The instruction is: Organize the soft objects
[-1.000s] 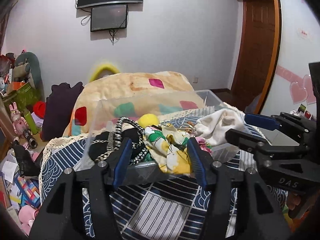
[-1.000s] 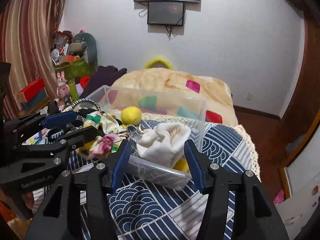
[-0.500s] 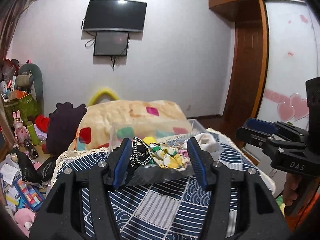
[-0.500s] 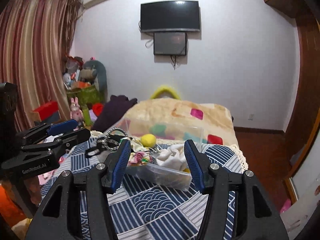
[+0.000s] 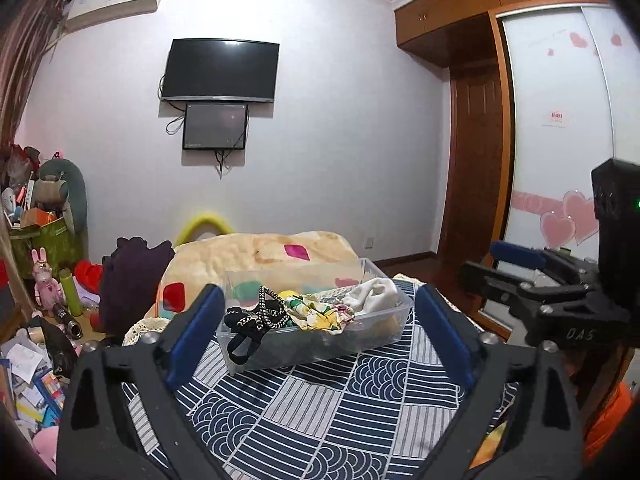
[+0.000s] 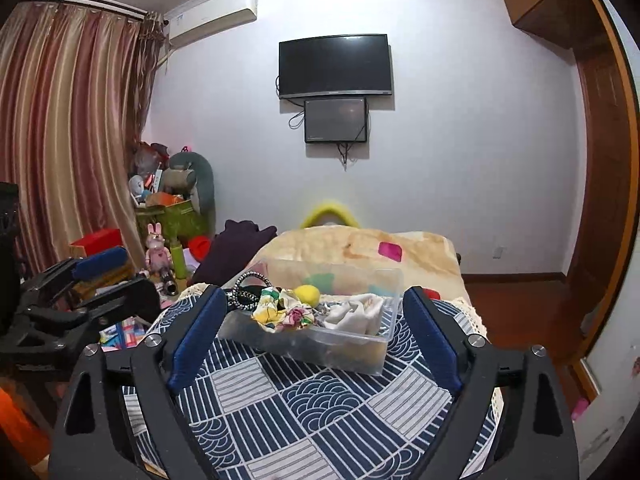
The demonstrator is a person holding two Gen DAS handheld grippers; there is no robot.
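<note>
A clear plastic bin (image 5: 320, 344) (image 6: 360, 356) stands on a blue patterned cloth (image 5: 320, 408) (image 6: 312, 412). It holds a black braided band (image 5: 264, 316) (image 6: 244, 290), a floral cloth (image 5: 320, 314) (image 6: 280, 314), a yellow ball (image 6: 307, 294) and a white cloth (image 5: 372, 294) (image 6: 354, 314). My left gripper (image 5: 316, 320) is open and empty, held back from the bin. My right gripper (image 6: 314, 320) is open and empty, also back from it; it also shows at the right of the left wrist view (image 5: 500, 268).
A folded beige blanket (image 5: 260, 256) (image 6: 360, 248) lies behind the bin. Toys, boxes and papers (image 5: 36, 320) (image 6: 160, 240) clutter the left side. A wooden door (image 5: 476, 160) and wardrobe stand at the right. A TV (image 6: 334, 66) hangs on the far wall.
Both grippers have pulled back and up from the bin, which now looks smaller and farther off. Both stay open and empty.
</note>
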